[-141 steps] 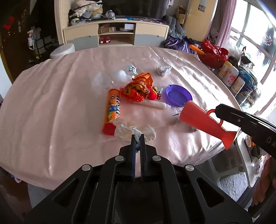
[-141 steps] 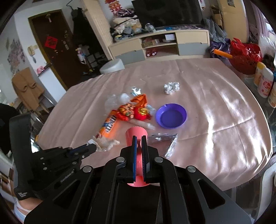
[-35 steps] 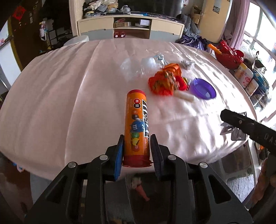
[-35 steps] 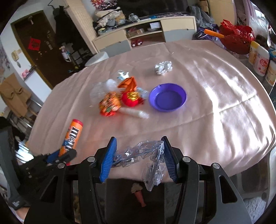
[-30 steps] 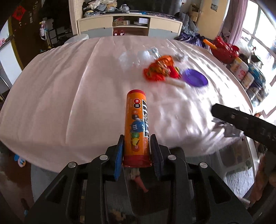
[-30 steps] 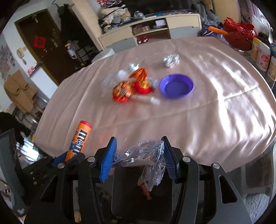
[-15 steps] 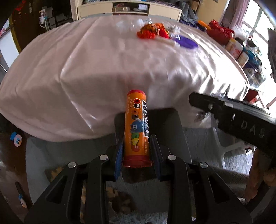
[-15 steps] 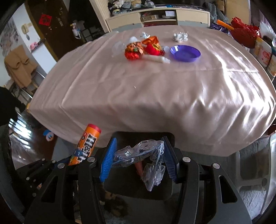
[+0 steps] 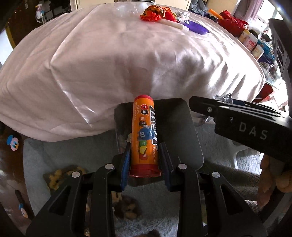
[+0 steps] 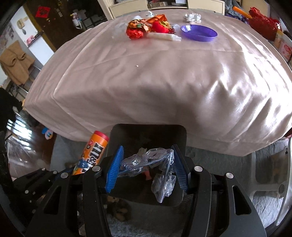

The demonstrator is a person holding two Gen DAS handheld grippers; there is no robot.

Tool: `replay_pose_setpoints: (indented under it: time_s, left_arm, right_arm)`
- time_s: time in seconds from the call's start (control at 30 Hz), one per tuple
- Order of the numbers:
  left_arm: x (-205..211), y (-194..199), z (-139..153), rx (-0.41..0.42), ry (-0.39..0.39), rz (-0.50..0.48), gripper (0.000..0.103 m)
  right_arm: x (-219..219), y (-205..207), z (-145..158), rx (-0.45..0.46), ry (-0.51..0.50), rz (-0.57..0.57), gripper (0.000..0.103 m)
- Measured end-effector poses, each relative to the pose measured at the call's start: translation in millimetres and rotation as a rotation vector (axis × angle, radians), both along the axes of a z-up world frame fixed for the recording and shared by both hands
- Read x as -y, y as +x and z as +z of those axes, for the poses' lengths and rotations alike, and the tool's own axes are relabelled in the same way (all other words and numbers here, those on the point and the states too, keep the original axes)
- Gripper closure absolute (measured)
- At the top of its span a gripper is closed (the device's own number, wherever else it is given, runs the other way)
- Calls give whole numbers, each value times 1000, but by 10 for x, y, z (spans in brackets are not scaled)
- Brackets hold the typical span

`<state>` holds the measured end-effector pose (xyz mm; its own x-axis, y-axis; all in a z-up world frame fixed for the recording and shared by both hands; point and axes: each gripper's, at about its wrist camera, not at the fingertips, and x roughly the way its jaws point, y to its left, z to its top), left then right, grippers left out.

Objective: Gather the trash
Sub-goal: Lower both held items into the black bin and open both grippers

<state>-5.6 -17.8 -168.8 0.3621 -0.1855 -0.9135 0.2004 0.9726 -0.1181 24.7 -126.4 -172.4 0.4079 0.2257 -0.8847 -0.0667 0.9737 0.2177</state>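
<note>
My left gripper (image 9: 145, 147) is shut on an orange M&M's tube (image 9: 145, 134) and holds it over a dark grey trash bin (image 9: 184, 131) on the floor in front of the table. The tube also shows in the right wrist view (image 10: 92, 155). My right gripper (image 10: 147, 164) is shut on a crumpled clear plastic wrapper (image 10: 155, 167), held over the same bin (image 10: 127, 134). The right gripper's body shows in the left wrist view (image 9: 242, 118). Red and orange wrappers (image 10: 144, 27), a white tube (image 10: 164, 37) and crumpled foil (image 10: 192, 17) lie on the table.
The table has a pink satin cloth (image 10: 164, 76) hanging over its near edge, just behind the bin. A purple dish (image 10: 199, 32) sits by the wrappers. Bottles and a red basket (image 9: 233, 25) stand at the right. Grey rug and small litter lie around the bin.
Both grippers have dropped from table height to below the table edge, bringing the tube and the plastic wrapper down over the bin. Both grips stay shut.
</note>
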Motion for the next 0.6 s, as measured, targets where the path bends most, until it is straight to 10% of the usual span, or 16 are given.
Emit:
replay_pose_setpoints:
  time_s: [0.13,0.6]
  left_arm:
    - [21,10,-8,3,29,-2,61]
    - [-93,136,200,42,0,35,56]
  right_arm:
    - [-21,-4,-8,11,-20,7,31]
    - [423,92,247,84,20,-129,30]
